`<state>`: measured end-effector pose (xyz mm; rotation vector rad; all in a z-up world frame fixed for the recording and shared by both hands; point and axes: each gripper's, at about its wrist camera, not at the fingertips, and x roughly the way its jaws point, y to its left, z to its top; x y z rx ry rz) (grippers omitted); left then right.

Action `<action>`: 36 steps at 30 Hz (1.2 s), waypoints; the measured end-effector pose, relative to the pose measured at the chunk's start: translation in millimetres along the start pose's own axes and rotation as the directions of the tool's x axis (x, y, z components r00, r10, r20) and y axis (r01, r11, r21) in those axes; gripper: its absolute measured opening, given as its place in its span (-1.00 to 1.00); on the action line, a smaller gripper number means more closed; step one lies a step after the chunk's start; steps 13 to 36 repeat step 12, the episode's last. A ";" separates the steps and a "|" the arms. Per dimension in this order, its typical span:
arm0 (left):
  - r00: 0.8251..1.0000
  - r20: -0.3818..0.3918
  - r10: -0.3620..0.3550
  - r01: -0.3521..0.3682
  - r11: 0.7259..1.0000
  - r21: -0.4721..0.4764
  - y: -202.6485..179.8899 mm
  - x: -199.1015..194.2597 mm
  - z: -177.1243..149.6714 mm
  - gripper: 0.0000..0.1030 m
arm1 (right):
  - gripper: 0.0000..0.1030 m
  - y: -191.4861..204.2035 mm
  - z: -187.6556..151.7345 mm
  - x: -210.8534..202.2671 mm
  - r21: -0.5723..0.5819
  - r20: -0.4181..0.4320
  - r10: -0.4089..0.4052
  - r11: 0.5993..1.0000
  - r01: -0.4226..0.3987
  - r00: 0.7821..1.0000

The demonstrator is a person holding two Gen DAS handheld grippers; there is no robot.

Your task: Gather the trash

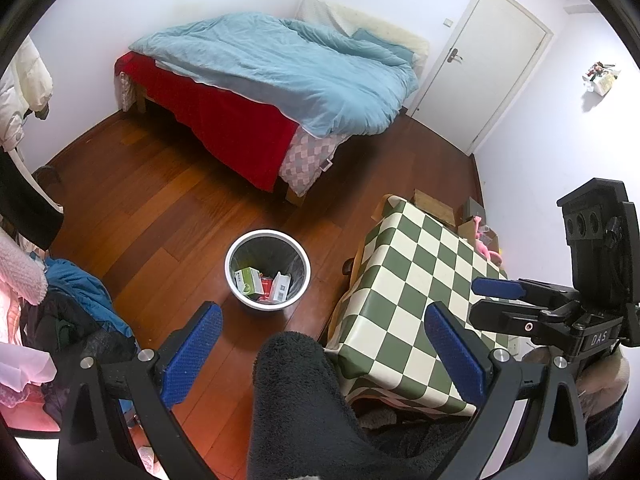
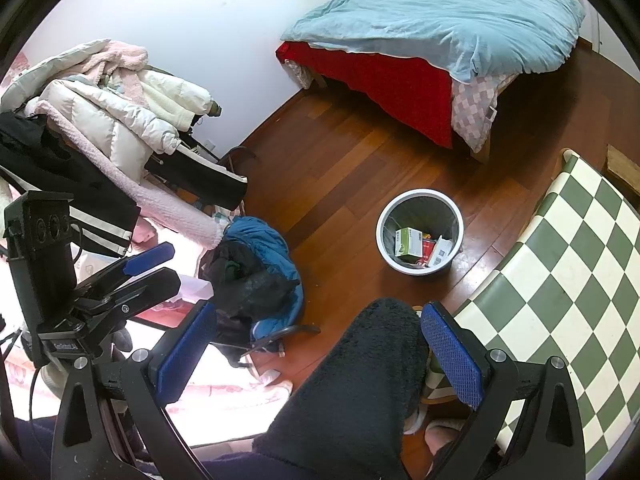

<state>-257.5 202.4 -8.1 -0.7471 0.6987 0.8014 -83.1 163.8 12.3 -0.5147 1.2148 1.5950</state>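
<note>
In the left wrist view, the left gripper [image 1: 324, 344] is hanging above the floor with its blue-padded fingers [image 1: 192, 354] spread wide and nothing between them but the person's dark fleece-covered leg [image 1: 300, 400] far below. Ahead of it, a white trash bin [image 1: 267, 270] with a dark liner is standing on the wooden floor [image 1: 160, 208], just beside the corner of the table [image 1: 420, 292] covered in a green-and-cream checked cloth; a green-and-white box [image 1: 250, 281] and other small cartons are lying inside the bin. The right gripper [image 1: 494, 300] is reaching in from the right over the table, seen side-on, so how far its tongs are parted cannot be told from here. A bed [image 1: 280, 80] with a light blue duvet and red sheet is filling the background, near a white door [image 1: 484, 68]. In the right wrist view, the right gripper [image 2: 318, 346] is showing its fingers [image 2: 454, 356] standing wide apart, empty, over the same leg [image 2: 352, 392]. The trash bin [image 2: 419, 232] is sitting on the floor ahead, between the checked table [image 2: 568, 264] on the right and a chair heaped with dark and blue clothes [image 2: 256, 272] on the left, with the green box [image 2: 408, 242] lying inside it. The left gripper [image 2: 156, 268] is poking in from the left edge, below a pile of pale jackets [image 2: 112, 108].
</note>
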 end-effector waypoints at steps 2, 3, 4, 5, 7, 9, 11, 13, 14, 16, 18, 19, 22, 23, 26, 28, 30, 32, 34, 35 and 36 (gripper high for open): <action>1.000 0.000 -0.002 0.002 1.000 0.000 0.3 -0.1 0.0 1.00 | 1.00 -0.1 -0.5 -0.4 -0.003 -0.001 0.001 1.000 -0.001 1.000; 1.000 0.000 -0.001 0.001 1.000 0.000 0.3 0.0 0.0 1.00 | 1.00 -0.1 -0.6 -0.8 -0.004 -0.001 0.001 1.000 -0.001 1.000; 1.000 -0.001 -0.001 0.001 1.000 0.001 0.4 -0.1 0.2 1.00 | 1.00 0.2 -0.8 -0.5 -0.002 -0.001 0.002 1.000 -0.002 1.000; 1.000 0.000 -0.004 0.004 1.000 0.001 0.6 -0.1 0.2 1.00 | 1.00 0.1 -0.7 -0.5 -0.003 -0.001 0.003 1.000 -0.003 1.000; 1.000 0.000 -0.004 0.004 1.000 0.001 -0.1 0.0 0.2 1.00 | 1.00 0.4 -0.3 -0.6 -0.002 0.000 0.004 1.000 -0.004 1.000; 1.000 0.000 -0.006 0.006 1.000 0.001 0.4 -0.8 0.2 1.00 | 1.00 0.5 -0.5 -1.9 -0.002 -0.003 0.006 1.000 -0.006 1.000; 1.000 0.003 -0.007 0.007 1.000 0.004 -0.2 -1.6 0.6 1.00 | 1.00 0.7 -0.3 -2.0 -0.004 -0.004 0.007 1.000 -0.007 1.000; 1.000 0.000 -0.008 0.008 1.000 0.001 0.0 -1.7 0.3 1.00 | 1.00 0.7 0.0 -1.5 -0.004 -0.005 0.006 1.000 -0.006 1.000; 1.000 0.000 -0.008 0.008 1.000 0.001 0.0 -1.7 0.3 1.00 | 1.00 0.7 0.0 -1.5 -0.004 -0.005 0.006 1.000 -0.006 1.000; 1.000 0.000 -0.008 0.008 1.000 0.001 0.0 -1.7 0.3 1.00 | 1.00 0.7 0.0 -1.5 -0.004 -0.005 0.006 1.000 -0.006 1.000; 1.000 0.000 -0.008 0.008 1.000 0.001 0.0 -1.7 0.3 1.00 | 1.00 0.7 0.0 -1.5 -0.004 -0.005 0.006 1.000 -0.006 1.000; 1.000 0.000 -0.008 0.008 1.000 0.001 0.0 -1.7 0.3 1.00 | 1.00 0.7 0.0 -1.5 -0.004 -0.005 0.006 1.000 -0.006 1.000; 1.000 0.000 -0.008 0.008 1.000 0.001 0.0 -1.7 0.3 1.00 | 1.00 0.7 0.0 -1.5 -0.004 -0.005 0.006 1.000 -0.006 1.000; 1.000 0.000 -0.008 0.008 1.000 0.001 0.0 -1.7 0.3 1.00 | 1.00 0.7 0.0 -1.5 -0.004 -0.005 0.006 1.000 -0.006 1.000; 1.000 0.000 -0.008 0.008 1.000 0.001 0.0 -1.7 0.3 1.00 | 1.00 0.7 0.0 -1.5 -0.004 -0.005 0.006 1.000 -0.006 1.000; 1.000 0.000 -0.008 0.008 1.000 0.001 0.0 -1.7 0.3 1.00 | 1.00 0.7 0.0 -1.5 -0.004 -0.005 0.006 1.000 -0.006 1.000; 1.000 0.000 -0.008 0.008 1.000 0.001 0.0 -1.7 0.3 1.00 | 1.00 0.7 0.0 -1.5 -0.004 -0.005 0.006 1.000 -0.006 1.000; 1.000 0.000 -0.008 0.008 1.000 0.001 0.0 -1.7 0.3 1.00 | 1.00 0.7 0.0 -1.5 -0.004 -0.005 0.006 1.000 -0.006 1.000; 1.000 0.000 -0.008 0.008 1.000 0.001 0.0 -1.7 0.3 1.00 | 1.00 0.7 0.0 -1.5 -0.004 -0.005 0.006 1.000 -0.006 1.000; 1.000 0.000 -0.008 0.008 1.000 0.001 0.0 -1.7 0.3 1.00 | 1.00 0.7 0.0 -1.5 -0.004 -0.005 0.006 1.000 -0.006 1.000; 1.000 0.000 -0.008 0.008 1.000 0.001 0.0 -1.7 0.3 1.00 | 1.00 0.7 0.0 -1.5 -0.004 -0.005 0.006 1.000 -0.006 1.000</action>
